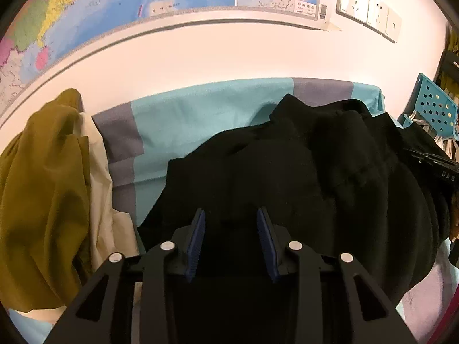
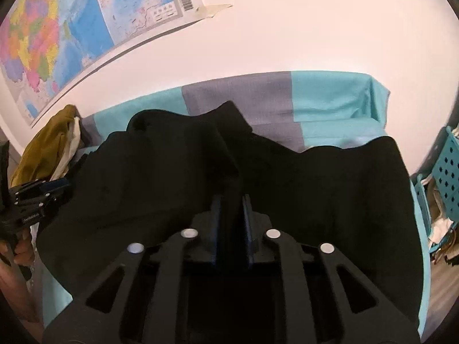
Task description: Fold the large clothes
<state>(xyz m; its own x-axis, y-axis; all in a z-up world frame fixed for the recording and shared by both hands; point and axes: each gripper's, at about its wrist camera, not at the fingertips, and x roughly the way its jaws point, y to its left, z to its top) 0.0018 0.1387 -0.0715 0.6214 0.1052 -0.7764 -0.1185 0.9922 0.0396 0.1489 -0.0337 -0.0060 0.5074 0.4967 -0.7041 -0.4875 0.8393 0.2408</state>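
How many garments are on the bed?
3: a black garment spread mid-bed, pinched by the right hand-held gripper; an olive one and a cream one heaped left. More may be hidden.

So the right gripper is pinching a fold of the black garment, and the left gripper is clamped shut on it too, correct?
Not quite. The right gripper is pinching a raised fold of the black garment, but the left gripper is not clamped: the left wrist view shows its fingers spread apart over the cloth, gripping nothing.
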